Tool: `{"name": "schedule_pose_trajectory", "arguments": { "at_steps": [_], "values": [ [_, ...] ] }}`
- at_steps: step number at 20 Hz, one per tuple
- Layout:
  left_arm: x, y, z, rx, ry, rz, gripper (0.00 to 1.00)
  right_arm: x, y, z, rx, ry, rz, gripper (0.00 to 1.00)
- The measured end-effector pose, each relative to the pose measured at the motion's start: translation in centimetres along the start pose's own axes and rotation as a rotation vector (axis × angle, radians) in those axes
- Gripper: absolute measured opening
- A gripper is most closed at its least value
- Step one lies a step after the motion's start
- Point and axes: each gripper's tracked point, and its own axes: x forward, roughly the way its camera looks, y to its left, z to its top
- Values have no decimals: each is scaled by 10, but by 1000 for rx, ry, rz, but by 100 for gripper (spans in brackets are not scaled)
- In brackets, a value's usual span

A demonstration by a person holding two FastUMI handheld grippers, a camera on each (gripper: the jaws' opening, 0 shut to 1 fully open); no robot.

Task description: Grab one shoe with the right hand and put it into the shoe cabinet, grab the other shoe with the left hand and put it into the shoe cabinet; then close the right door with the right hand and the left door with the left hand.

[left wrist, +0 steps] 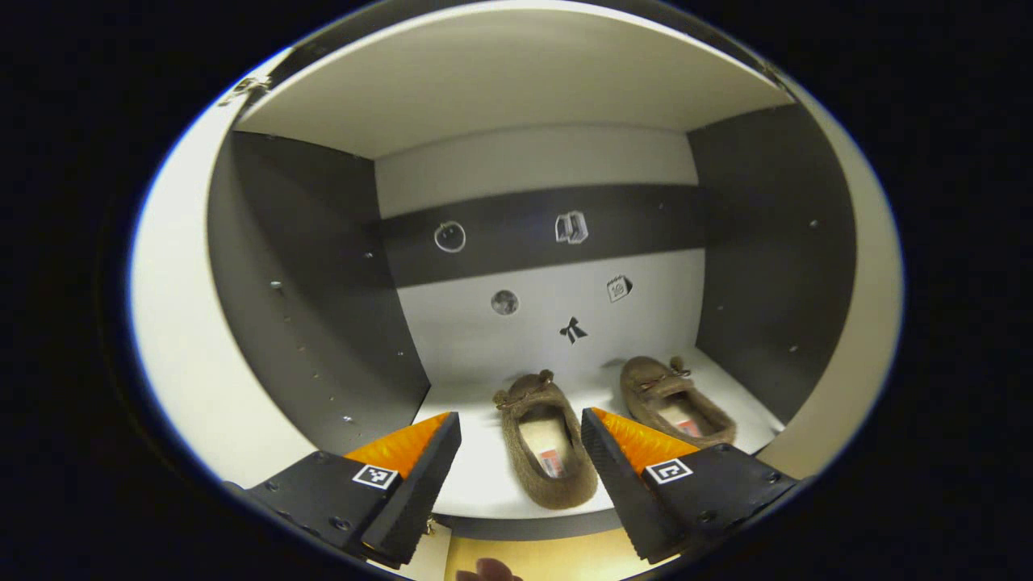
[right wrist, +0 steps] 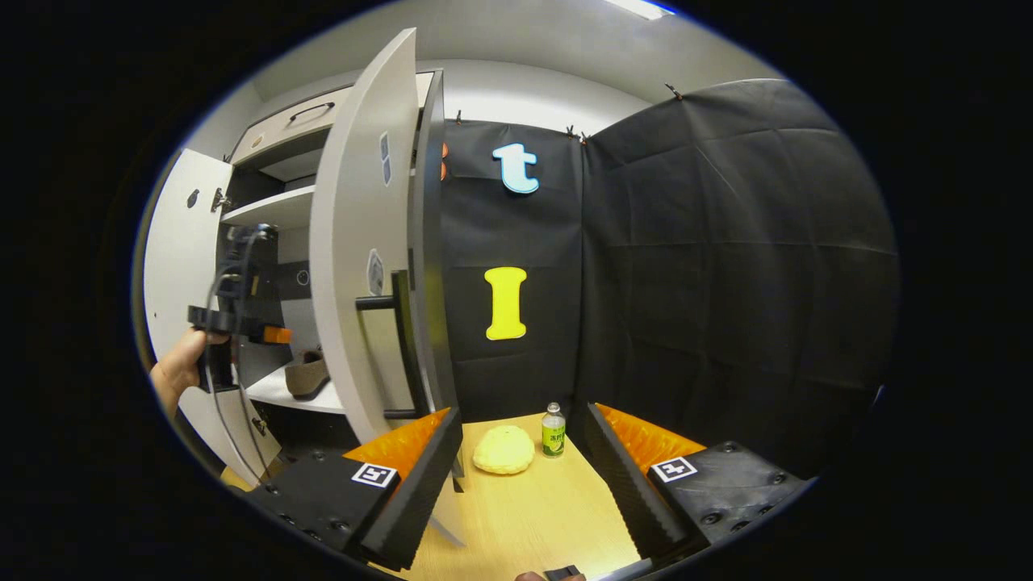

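In the left gripper view, the left gripper (left wrist: 520,440) has its jaws spread wide with nothing between them. It looks into the white and dark grey shoe cabinet (left wrist: 307,323). Two fuzzy brown slipper shoes sit on the white shelf (left wrist: 476,476) inside. The near fuzzy brown shoe (left wrist: 547,440) lies between the two fingers in the picture, with its toe pointing at the back wall and its heel toward the camera. The far fuzzy brown shoe (left wrist: 674,397) lies just beside it on the right, tilted, with its toe also toward the back. Small stickers dot the back wall. Nothing stands in front of the shoes.

In the right gripper view, the right gripper (right wrist: 520,440) also has its jaws spread wide and empty. It hangs over a light wooden worktop (right wrist: 533,516). A lumpy yellow soft thing (right wrist: 503,449) and a small clear bottle with a green label (right wrist: 553,432) stand near each other by the black cloth wall. The curved white right door (right wrist: 355,266) stands open, edge on, with a dark bar handle (right wrist: 395,339). The white left door (right wrist: 173,266) is open too. A hand (right wrist: 179,365) holds the other gripper in front of the open cabinet, and one brown shoe shows on the shelf behind it.
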Motion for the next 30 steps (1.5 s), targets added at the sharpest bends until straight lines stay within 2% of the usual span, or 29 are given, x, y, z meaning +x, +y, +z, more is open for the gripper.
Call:
{"name": "schedule_pose_trajectory", "arguments": {
  "at_steps": [4, 5, 6, 8, 9, 11, 13, 16, 20, 24, 30],
  "values": [
    [-69, -7, 9, -26, -95, -42, 95, 25, -7, 9, 6, -8, 5, 98],
    [-86, -9, 9, -30, -113, -55, 91, 29, -4, 9, 27, -1, 17, 98],
    [-103, -13, 8, -32, -128, -77, 95, 32, 0, 10, 51, 4, 32, 98],
    [-138, -14, 5, -41, -165, -101, 95, 41, 9, 16, 72, -2, 53, 98],
    [-155, -14, 3, -49, -179, -110, 100, 42, 15, 18, 70, -7, 63, 98],
    [-185, -16, -6, -67, -189, -135, 96, 44, 17, 19, 59, -7, 56, 98],
    [-208, -14, -18, -61, -177, -149, 96, 43, 16, 21, 55, -12, 47, 98],
    [-234, 0, -31, -59, -172, -114, 96, 40, 22, 20, 56, -18, 45, 100],
    [-267, 34, -50, -105, -165, -76, 96, 31, 42, 18, 44, -23, 32, 98],
    [-294, 83, -63, -106, -194, 2, 96, 20, 85, 15, 32, -27, 81, 98],
    [-306, 162, -88, -120, -159, 126, 96, 18, 166, 6, 20, -13, 189, 98]
  ]
}}
